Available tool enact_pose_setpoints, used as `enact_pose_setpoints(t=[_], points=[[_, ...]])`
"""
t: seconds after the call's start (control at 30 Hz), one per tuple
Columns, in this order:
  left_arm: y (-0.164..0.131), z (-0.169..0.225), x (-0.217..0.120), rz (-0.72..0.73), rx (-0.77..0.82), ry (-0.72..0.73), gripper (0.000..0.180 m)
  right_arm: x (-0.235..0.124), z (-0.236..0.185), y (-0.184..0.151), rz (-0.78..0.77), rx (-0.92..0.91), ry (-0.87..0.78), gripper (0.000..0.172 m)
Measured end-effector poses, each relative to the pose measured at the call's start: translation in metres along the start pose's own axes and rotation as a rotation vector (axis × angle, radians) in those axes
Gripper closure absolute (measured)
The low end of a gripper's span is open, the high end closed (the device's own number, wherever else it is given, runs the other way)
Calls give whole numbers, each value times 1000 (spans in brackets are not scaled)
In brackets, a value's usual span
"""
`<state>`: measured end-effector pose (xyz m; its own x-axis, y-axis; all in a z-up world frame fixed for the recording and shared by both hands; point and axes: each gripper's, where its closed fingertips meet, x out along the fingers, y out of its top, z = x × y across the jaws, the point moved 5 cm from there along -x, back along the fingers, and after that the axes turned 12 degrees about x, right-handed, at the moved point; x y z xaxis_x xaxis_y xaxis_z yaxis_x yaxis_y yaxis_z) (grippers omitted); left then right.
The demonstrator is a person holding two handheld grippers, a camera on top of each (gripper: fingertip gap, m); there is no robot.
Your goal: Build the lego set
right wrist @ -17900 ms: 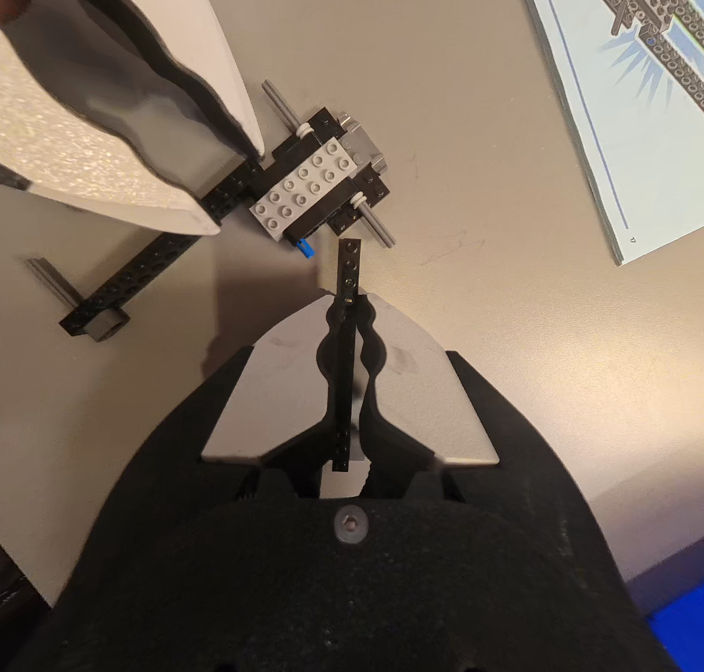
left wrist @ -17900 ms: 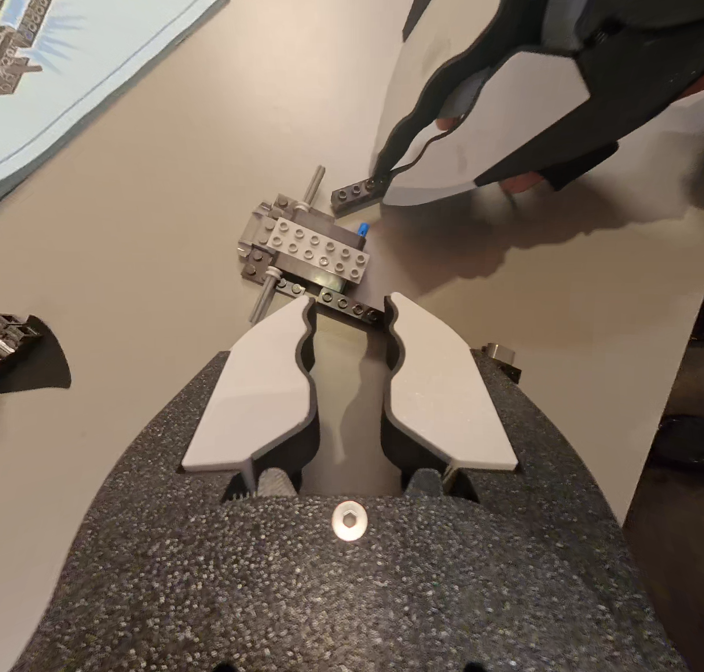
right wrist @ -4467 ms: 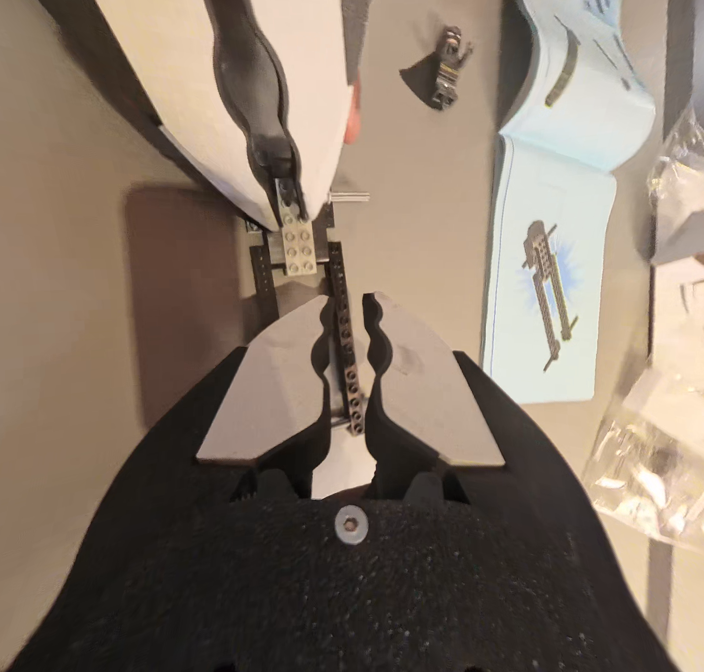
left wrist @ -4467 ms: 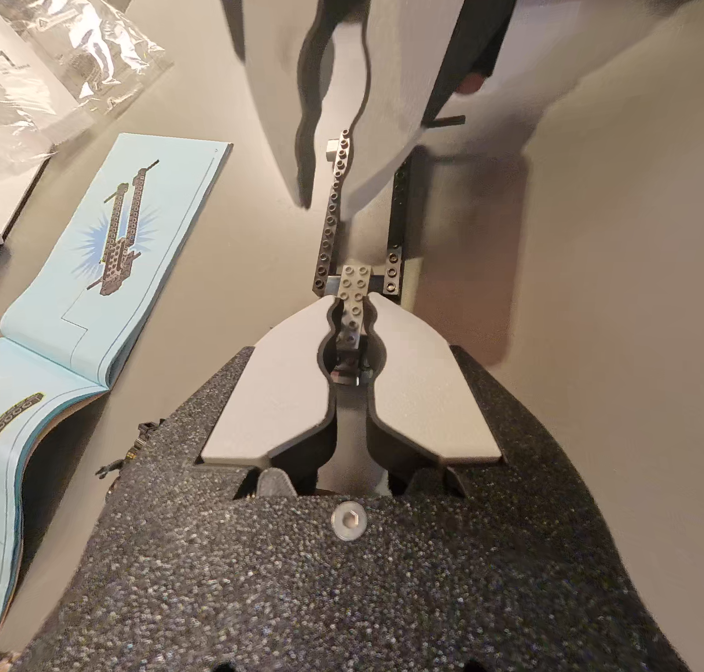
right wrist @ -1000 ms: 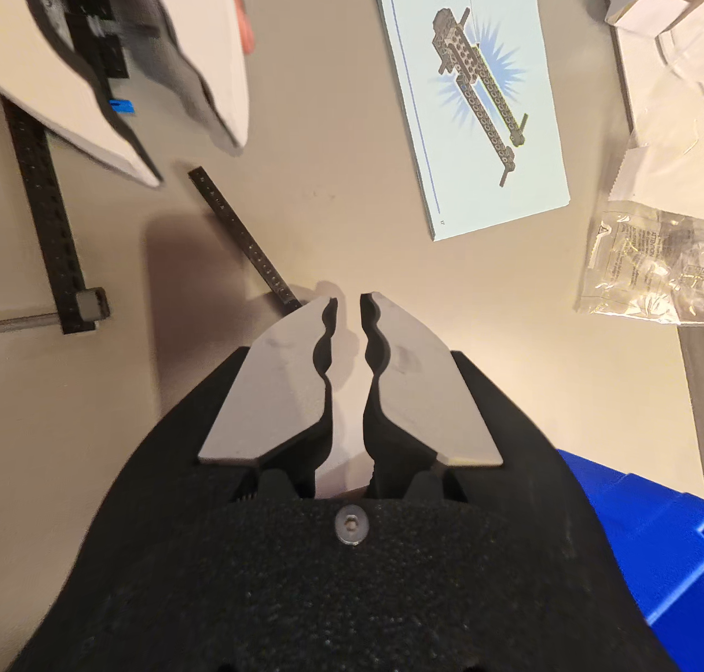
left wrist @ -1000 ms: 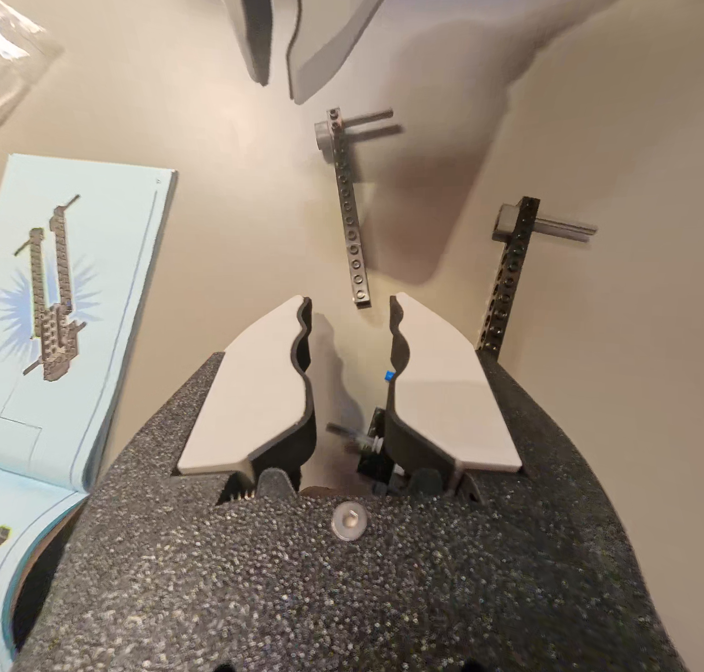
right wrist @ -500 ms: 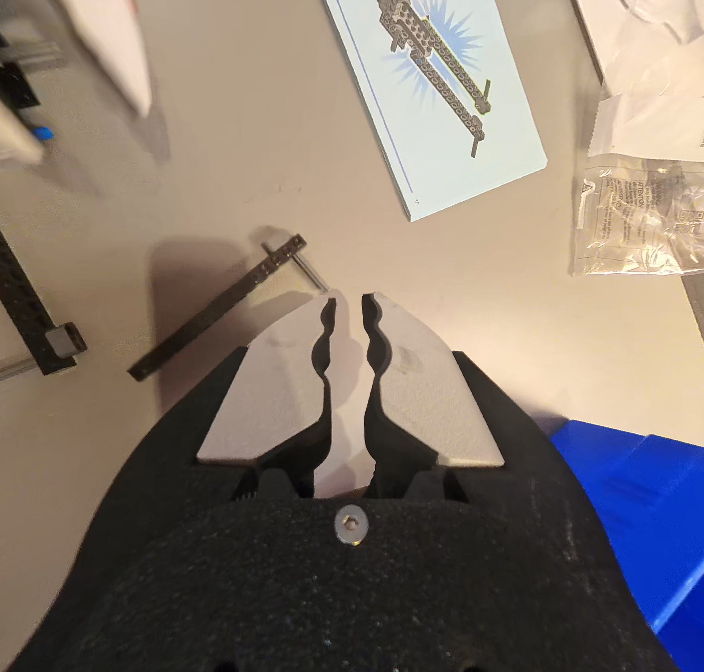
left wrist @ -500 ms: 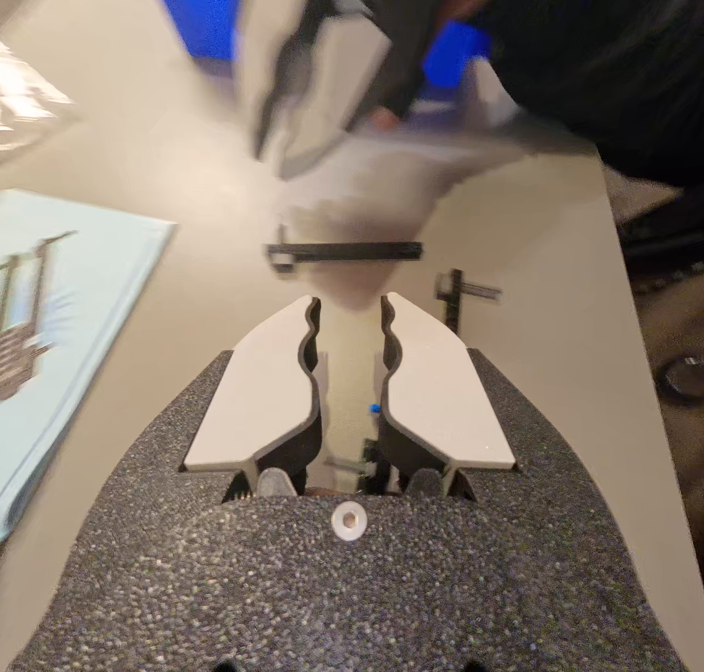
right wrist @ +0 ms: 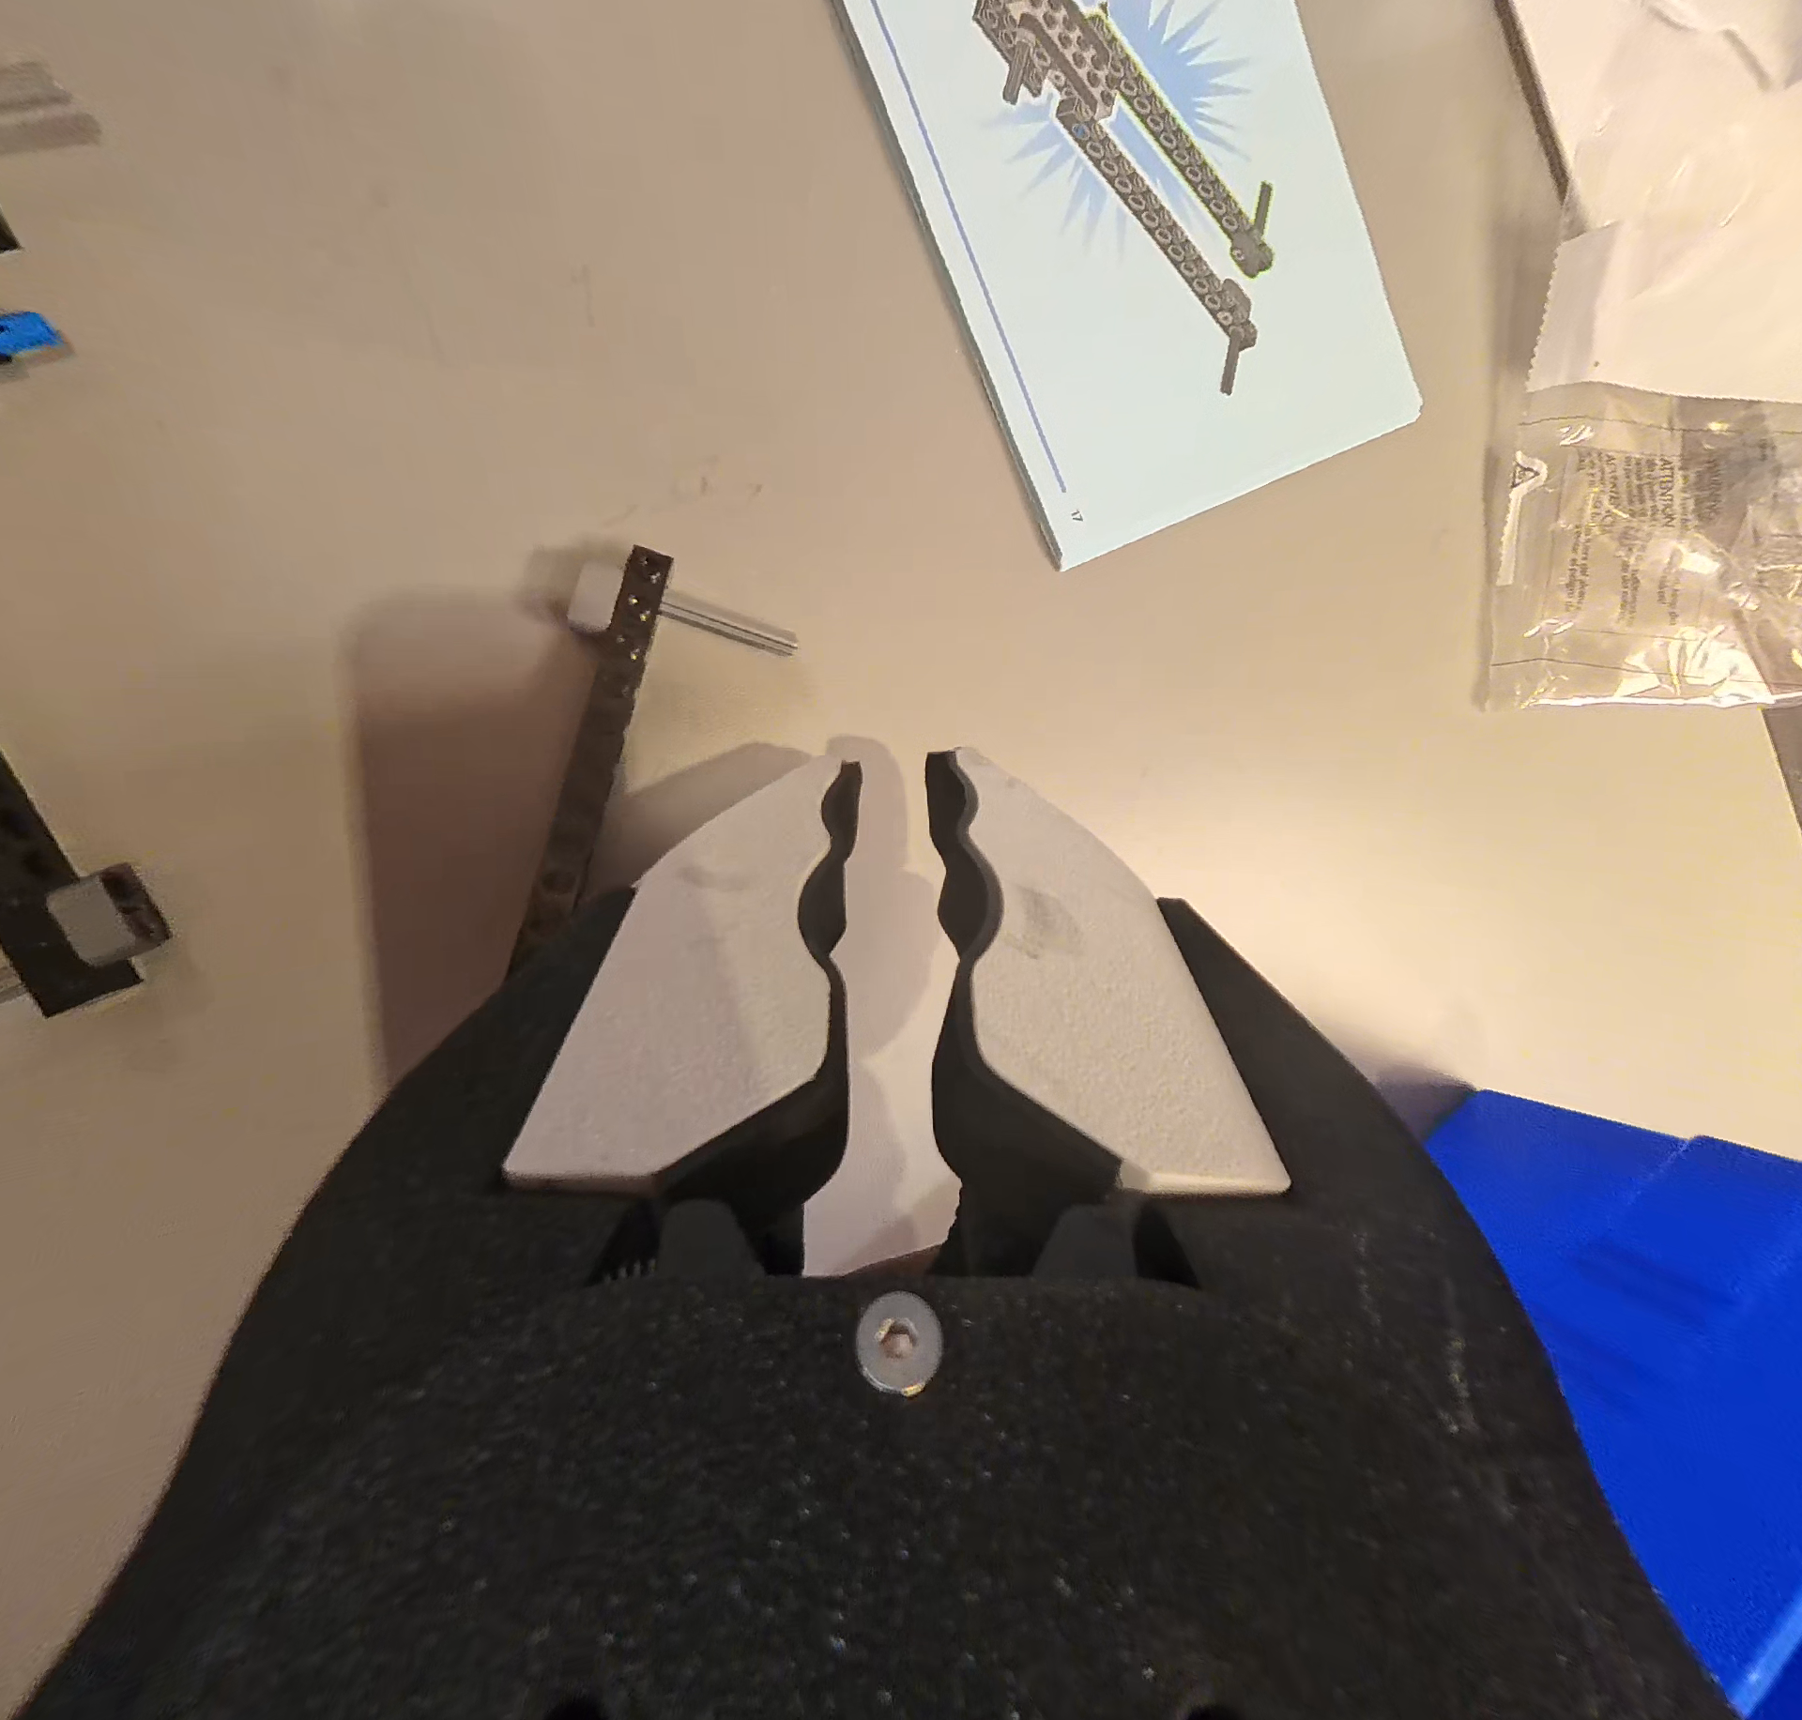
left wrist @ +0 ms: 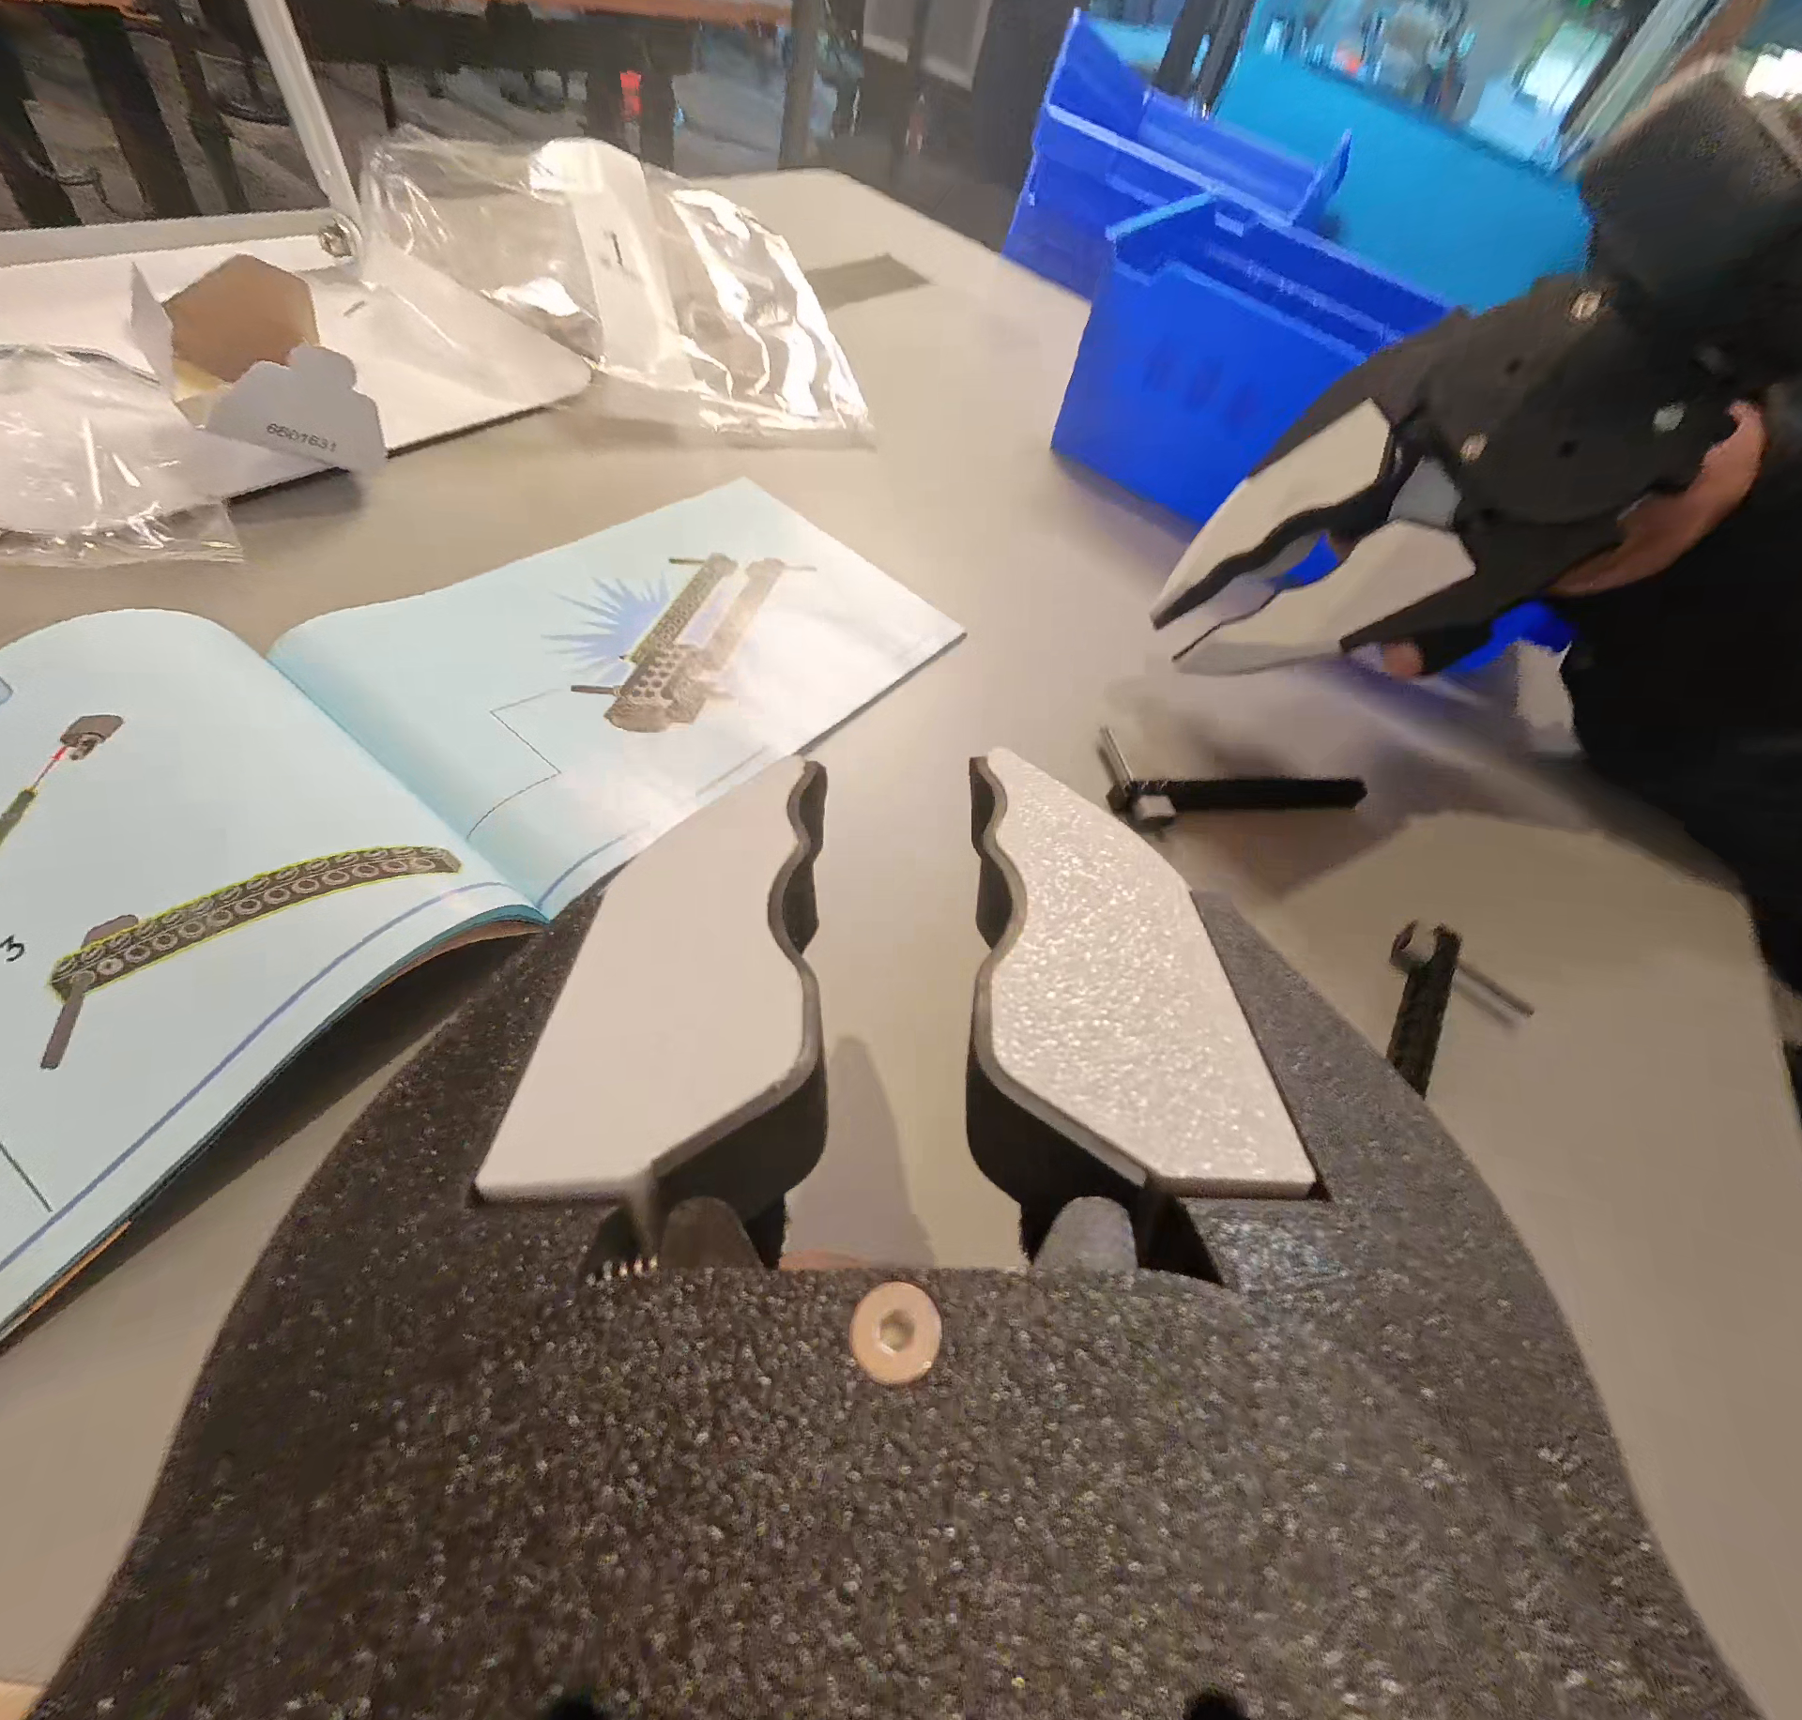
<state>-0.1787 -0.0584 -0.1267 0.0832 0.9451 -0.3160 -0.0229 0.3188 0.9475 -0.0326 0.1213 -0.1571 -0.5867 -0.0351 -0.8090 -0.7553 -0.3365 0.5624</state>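
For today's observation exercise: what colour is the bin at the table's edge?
Bright blue; the bin shows best in the left wrist view.

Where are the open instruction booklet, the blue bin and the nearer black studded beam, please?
instruction booklet (left wrist: 624, 659): left wrist view, right-hand page.
blue bin (left wrist: 1199, 377): left wrist view, front wall.
black studded beam (right wrist: 609, 747): right wrist view, mid-length.

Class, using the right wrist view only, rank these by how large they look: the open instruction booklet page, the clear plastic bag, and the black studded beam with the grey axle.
Largest to smallest, as seen:
1. Instruction booklet page
2. Clear plastic bag, though the frame edge cuts it off
3. Black studded beam with grey axle, partly hidden behind the right gripper
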Motion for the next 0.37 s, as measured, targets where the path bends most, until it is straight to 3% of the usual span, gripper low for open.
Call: enact_pose_setpoints(t=[0.37], points=[[-10,10,11,-102,101,8,152,9,1,-5,-30,-12,-10,158]])
